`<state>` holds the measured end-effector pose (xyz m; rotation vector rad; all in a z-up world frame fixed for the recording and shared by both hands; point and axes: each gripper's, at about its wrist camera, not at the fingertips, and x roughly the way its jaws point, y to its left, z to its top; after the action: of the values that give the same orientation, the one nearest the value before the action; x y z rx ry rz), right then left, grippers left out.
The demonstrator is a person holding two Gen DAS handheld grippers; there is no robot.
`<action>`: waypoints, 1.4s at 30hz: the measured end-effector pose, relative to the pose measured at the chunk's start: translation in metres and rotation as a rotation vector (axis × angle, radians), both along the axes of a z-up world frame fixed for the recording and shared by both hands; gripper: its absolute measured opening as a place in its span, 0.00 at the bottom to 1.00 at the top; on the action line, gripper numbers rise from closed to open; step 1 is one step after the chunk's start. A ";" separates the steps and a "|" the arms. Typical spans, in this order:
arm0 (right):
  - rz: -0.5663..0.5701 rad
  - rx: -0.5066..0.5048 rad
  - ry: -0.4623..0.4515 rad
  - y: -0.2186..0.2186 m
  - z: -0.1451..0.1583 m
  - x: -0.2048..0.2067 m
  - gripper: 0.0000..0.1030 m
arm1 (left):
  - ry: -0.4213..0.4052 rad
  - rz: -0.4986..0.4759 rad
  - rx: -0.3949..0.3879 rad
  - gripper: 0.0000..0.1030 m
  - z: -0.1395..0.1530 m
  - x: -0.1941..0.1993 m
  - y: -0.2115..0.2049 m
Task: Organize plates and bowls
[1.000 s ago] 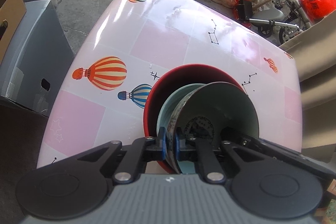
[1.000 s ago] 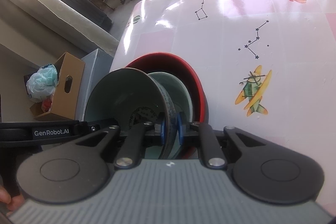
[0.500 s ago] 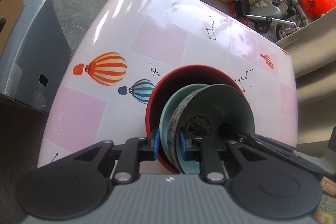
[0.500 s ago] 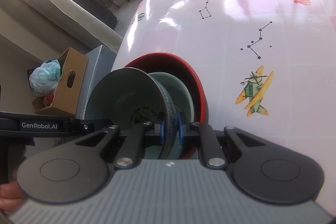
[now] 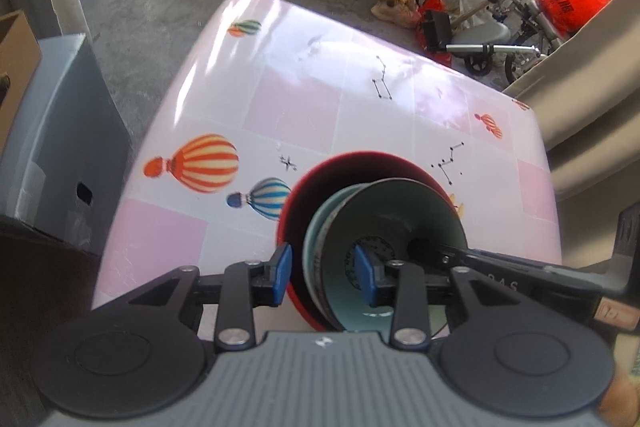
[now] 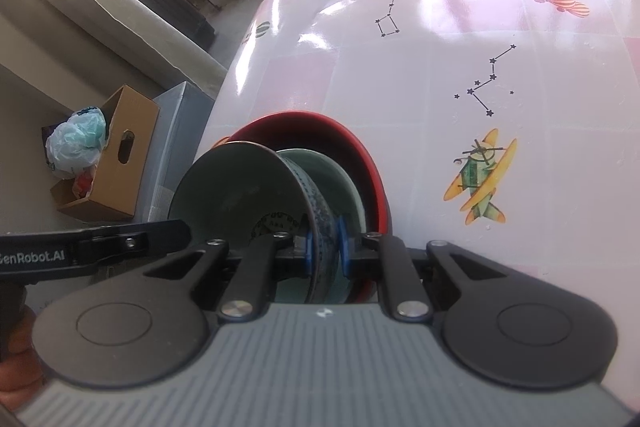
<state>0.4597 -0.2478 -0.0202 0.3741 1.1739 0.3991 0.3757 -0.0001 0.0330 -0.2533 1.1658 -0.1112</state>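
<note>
Nested teal ceramic bowls [image 5: 404, 215] sit inside a wide red bowl [image 5: 320, 183] near the front edge of the pink balloon-print table [image 5: 304, 107]. Right gripper [image 6: 325, 247] is clamped on the top bowl's patterned rim, while the left gripper [image 5: 324, 277] is opening, its blue pads [image 5: 282, 273] straddling the rims without pressing.

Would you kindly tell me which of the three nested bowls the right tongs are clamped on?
The innermost patterned bowl: the right tongs pinch its rim, while the teal bowl and outer red bowl sit beneath it.
</note>
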 end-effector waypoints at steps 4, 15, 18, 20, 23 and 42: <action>0.008 -0.035 0.011 0.007 0.004 0.003 0.16 | -0.018 0.003 0.010 0.34 -0.004 -0.005 0.008; 0.062 -0.194 0.006 0.031 0.012 0.006 0.16 | -0.012 0.003 -0.034 0.34 -0.014 -0.011 0.022; 0.081 -0.231 0.008 0.039 0.015 0.007 0.20 | -0.013 0.002 -0.041 0.34 -0.014 -0.012 0.025; 0.094 -0.254 0.011 0.044 0.016 0.008 0.24 | -0.013 0.001 -0.044 0.34 -0.014 -0.013 0.028; 0.103 -0.267 0.020 0.049 0.019 0.008 0.31 | -0.009 -0.002 -0.050 0.34 -0.015 -0.014 0.030; 0.142 -0.193 0.142 0.060 0.046 0.026 0.99 | 0.009 -0.026 -0.086 0.34 -0.025 -0.014 0.030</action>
<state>0.4854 -0.1879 0.0257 0.1536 1.3698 0.3829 0.3614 0.0297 0.0075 -0.3152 1.1750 -0.1831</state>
